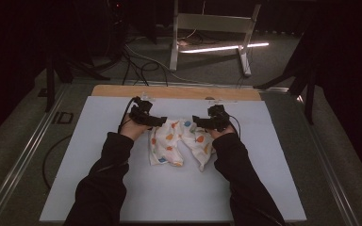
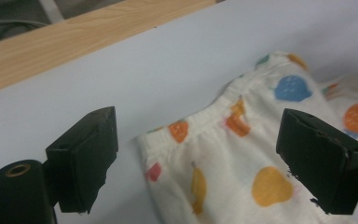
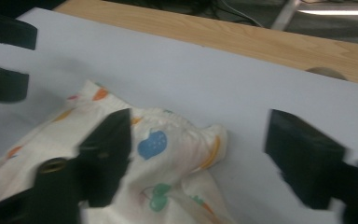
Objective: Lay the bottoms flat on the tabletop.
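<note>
white table mat (image 1: 169,197) covers most of the table, wooden table edge (image 1: 176,92) showing along the far side. dark floor behind with a metal stand (image 1: 212,28) and a lit strip (image 1: 224,48), well apart from the work. person's two black sleeves (image 1: 108,179) come in from the bottom, one on each side.

small child's shorts (image 1: 179,141), white with coloured fruit print, lie crumpled on the mat near its middle, waistband toward the far edge, legs toward the person. left leg looks folded flat, right leg trails in a twisted point.

left gripper (image 1: 153,121) sits at the left end of the waistband, just above the cloth. in the left gripper view its jaws stand wide apart, shorts (image 2: 242,158) lying between and below them, waistband corner between the pads, no pad pressing on fabric. left gripper (image 2: 200,163) holds nothing.

right gripper (image 1: 202,123) sits at the right end of the waistband. in the right gripper view the right gripper (image 3: 196,158) has jaws wide apart too, bunched corner of the shorts (image 3: 168,154) between them, nearer one pad, not pinched. other gripper's black jaws show at the left edge there.
</note>
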